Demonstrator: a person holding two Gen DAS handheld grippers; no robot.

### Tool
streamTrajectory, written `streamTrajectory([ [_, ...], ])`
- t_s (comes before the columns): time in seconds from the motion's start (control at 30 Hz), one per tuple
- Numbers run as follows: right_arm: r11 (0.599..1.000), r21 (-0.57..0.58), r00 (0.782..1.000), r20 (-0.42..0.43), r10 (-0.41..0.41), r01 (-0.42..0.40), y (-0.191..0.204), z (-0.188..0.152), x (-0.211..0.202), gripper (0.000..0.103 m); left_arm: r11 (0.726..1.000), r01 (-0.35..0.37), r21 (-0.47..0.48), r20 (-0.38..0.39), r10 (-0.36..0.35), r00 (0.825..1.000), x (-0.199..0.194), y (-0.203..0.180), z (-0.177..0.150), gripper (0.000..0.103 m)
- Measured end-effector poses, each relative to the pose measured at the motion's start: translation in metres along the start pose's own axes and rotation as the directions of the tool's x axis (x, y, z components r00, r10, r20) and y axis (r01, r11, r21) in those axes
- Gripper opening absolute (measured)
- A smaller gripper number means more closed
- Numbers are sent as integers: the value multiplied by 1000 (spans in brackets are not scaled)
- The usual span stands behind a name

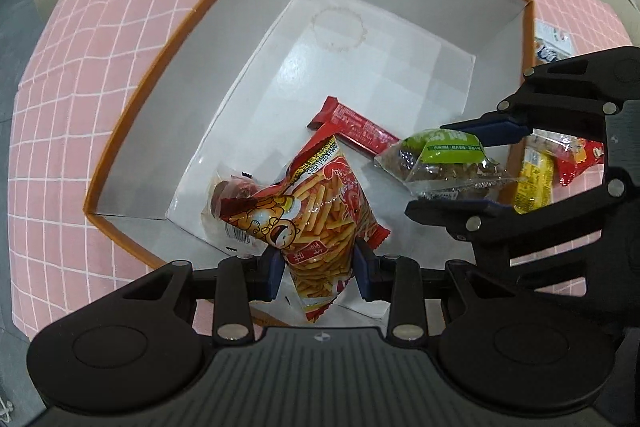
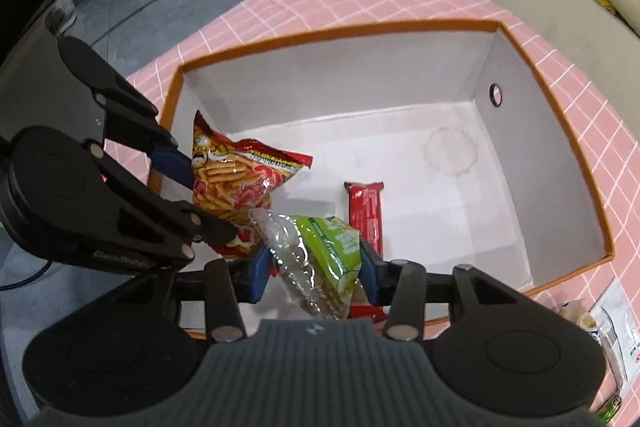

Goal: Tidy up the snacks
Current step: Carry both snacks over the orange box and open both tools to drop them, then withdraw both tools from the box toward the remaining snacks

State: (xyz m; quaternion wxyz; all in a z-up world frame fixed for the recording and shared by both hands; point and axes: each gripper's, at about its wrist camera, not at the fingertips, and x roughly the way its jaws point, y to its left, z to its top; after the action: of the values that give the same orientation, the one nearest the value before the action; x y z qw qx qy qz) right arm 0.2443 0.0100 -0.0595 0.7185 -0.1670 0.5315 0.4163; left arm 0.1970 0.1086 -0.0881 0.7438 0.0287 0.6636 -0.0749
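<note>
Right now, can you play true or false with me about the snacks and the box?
1. The left tongs hold the bag of fry sticks. True.
2. The right tongs are empty. False: they grip a green-labelled clear packet.
3. A red bar lies on the box floor. True.
4. The box has a blue rim. False: the rim is orange.
5. The tablecloth is pink with white lines. True.
</note>
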Motion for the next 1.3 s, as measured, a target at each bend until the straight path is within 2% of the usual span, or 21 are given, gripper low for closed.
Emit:
streamTrajectory([
  [0.23, 999, 22, 997, -77, 25, -23, -6, -3, 16, 44, 1000, -12, -13, -54, 11, 998, 14, 3, 5, 39],
  [0.5, 1000, 14, 996, -85, 15, -14, 1, -4, 17, 47, 999, -43, -5, -62, 42, 997, 16, 3, 4, 39],
  [0.57, 1000, 13, 997, -82, 11, -10, 1, -3, 15, 53, 998, -57, -2, -59, 57, 997, 13, 2, 3, 40],
  [0.63, 1000, 6, 997, -75, -12, 12, 3, -3, 11, 61, 998, -70, 1, -51, 70, 996, 8, 2, 1, 46],
  [0.77, 999, 18, 999, -46, -28, 29, 3, -3, 0, 68, 996, -93, 14, -24, 93, 995, -7, 0, -4, 51],
  [1.03, 997, 36, 997, 32, -76, 75, 9, -12, -33, 70, 991, -131, 37, 57, 129, 990, -42, -12, -13, 56],
  [1.3, 983, 141, 978, 157, -138, 117, 8, -35, -79, 70, 993, -118, 29, 193, 110, 975, -82, -32, -30, 59],
])
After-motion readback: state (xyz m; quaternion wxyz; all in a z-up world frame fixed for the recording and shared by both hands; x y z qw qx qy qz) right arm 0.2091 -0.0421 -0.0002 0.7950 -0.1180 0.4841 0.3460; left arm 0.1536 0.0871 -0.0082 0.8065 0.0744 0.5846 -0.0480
